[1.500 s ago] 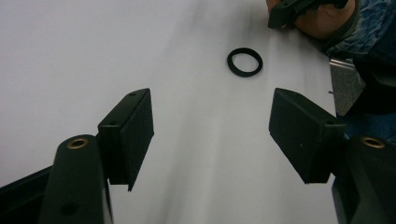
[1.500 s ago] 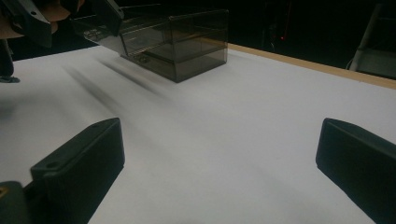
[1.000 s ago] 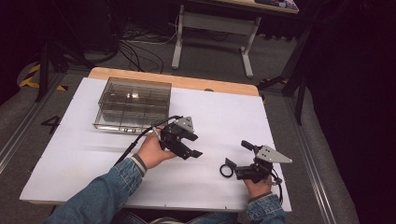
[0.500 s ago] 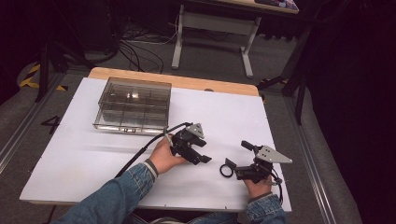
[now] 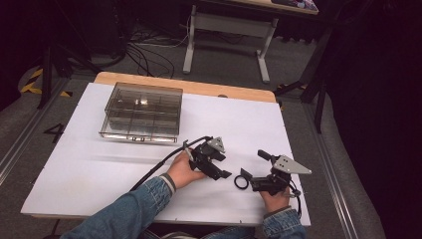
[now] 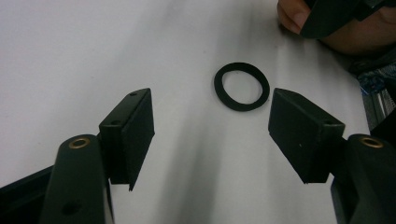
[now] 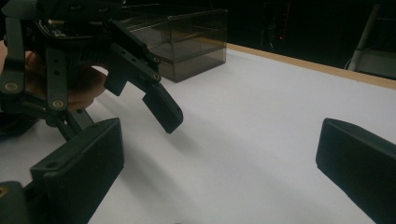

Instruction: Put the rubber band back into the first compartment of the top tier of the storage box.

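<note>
The left gripper [image 5: 225, 169], held in the person's left hand [image 5: 182, 170] at lower centre of the high view, had its jaws spread wide and empty, aimed toward the lower right of the frame. In the left gripper view, its own two black jaws rose from the bottom corners with bare white table [image 6: 70, 56] between them. A black ring [image 6: 242, 86] lay flat on the table just beyond the jaw tips, nearer the right-hand jaw and touching neither. In the high view the same ring [image 5: 241, 181] sat between the two grippers, right against the near end of the right gripper; whether they touched could not be told.

The right gripper [image 5: 261, 167], held in the right hand [image 5: 274, 199] at lower right of the high view, also stood open, with nothing between its jaws. In the right gripper view, its jaws appeared at the lower left and right edges. The left gripper [image 7: 161, 105] hung above the table at upper left of that frame.

Farther back, at upper left of the table in the high view, a clear smoky plastic box [image 5: 142, 112] with inner compartments rested well apart from both grippers. A black cable [image 5: 159, 167] trailed from the left gripper toward the lower left. Beyond the table's wooden far edge [image 5: 189, 85] lay grey floor [image 5: 224, 59] with loose cables and a metal stand.
</note>
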Tool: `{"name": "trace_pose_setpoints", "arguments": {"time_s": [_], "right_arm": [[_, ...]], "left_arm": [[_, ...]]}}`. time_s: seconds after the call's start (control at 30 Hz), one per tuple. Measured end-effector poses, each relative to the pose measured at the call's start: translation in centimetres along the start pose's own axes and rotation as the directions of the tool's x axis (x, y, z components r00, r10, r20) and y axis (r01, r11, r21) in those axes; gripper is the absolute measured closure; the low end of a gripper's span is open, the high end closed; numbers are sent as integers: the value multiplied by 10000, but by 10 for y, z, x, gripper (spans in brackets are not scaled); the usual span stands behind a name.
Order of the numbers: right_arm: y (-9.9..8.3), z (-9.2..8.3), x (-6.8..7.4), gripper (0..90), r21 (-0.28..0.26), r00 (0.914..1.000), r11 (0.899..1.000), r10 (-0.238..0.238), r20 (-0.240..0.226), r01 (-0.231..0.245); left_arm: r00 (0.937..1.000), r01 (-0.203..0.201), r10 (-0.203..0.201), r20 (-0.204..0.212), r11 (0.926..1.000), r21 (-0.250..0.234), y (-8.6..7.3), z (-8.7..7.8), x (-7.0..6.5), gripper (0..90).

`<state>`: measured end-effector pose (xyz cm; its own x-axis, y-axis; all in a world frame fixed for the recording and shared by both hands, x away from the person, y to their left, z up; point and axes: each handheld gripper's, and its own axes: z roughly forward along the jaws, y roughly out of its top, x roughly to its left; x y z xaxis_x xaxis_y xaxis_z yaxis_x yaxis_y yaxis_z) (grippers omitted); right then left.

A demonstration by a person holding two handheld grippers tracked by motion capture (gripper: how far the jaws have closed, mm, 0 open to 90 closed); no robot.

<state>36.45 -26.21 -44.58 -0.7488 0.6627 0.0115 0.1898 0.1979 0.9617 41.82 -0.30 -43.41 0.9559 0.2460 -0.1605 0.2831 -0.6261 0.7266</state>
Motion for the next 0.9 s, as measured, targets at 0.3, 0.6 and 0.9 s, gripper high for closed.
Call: {"name": "trace_pose_setpoints", "arguments": {"time_s": [0.3, 0.6, 0.9], "right_arm": [[0, 0, 0, 17, 4, 10000, 10000, 30, 36, -30], [0, 0, 0, 17, -2, 10000, 10000, -29, -6, 29], [0, 1, 0, 17, 7, 10000, 10000, -11, 2, 11]], "left_arm": [[9999, 82, -82, -120, 9999, 64, 4, 16, -2, 317], [9994, 223, -215, -284, 9993, 290, 7, 34, -6, 335], [9983, 410, -397, -438, 9987, 307, 8, 43, -7, 376]]}}
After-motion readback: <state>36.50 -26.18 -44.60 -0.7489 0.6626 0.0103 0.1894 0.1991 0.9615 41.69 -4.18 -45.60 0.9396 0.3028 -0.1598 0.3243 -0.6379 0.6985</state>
